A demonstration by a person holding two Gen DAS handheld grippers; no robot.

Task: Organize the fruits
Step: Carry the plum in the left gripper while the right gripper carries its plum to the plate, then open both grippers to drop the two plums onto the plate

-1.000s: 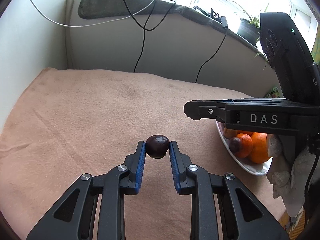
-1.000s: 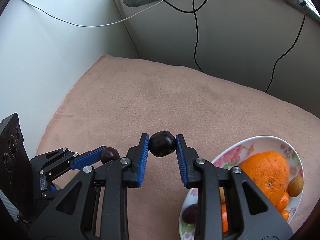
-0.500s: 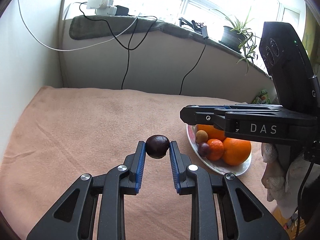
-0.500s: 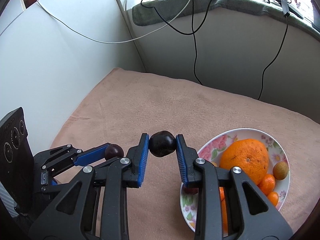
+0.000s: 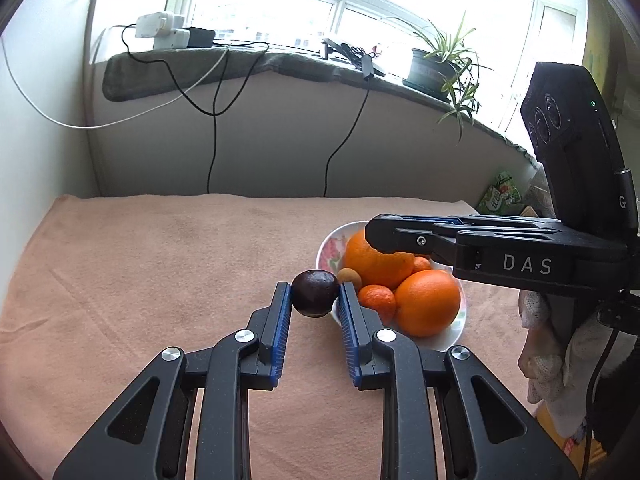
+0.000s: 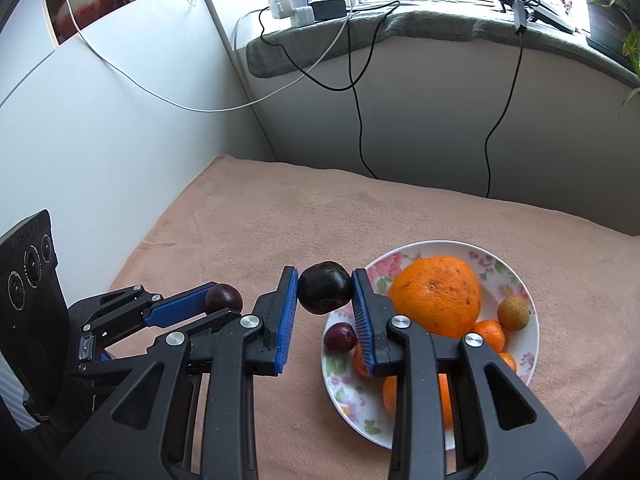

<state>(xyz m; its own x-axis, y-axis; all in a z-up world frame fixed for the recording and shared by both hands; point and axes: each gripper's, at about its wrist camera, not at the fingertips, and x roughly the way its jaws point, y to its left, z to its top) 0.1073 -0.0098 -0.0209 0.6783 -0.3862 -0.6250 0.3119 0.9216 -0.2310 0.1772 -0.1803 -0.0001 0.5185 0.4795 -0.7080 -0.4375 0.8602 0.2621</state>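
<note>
My left gripper (image 5: 314, 294) is shut on a dark plum (image 5: 314, 293), held above the cloth just left of the floral plate (image 5: 330, 245). My right gripper (image 6: 325, 288) is shut on a darker plum (image 6: 325, 287), held over the plate's (image 6: 516, 280) left rim. The plate holds two big oranges (image 6: 436, 296), small tangerines (image 6: 489, 334), a tan longan (image 6: 514, 312) and another plum (image 6: 340, 337). The left gripper with its plum (image 6: 223, 298) shows at lower left of the right wrist view. The right gripper's side (image 5: 460, 240) shows over the plate in the left wrist view.
A peach cloth (image 5: 160, 272) covers the table. A white wall (image 6: 100, 128) stands on the left and a low wall with hanging cables (image 5: 214, 152) at the back. The sill holds chargers (image 5: 160, 32) and a potted plant (image 5: 436, 68).
Both grippers have risen and tilted up with their plums still held. The plate has come into fuller view, and the window now shows.
</note>
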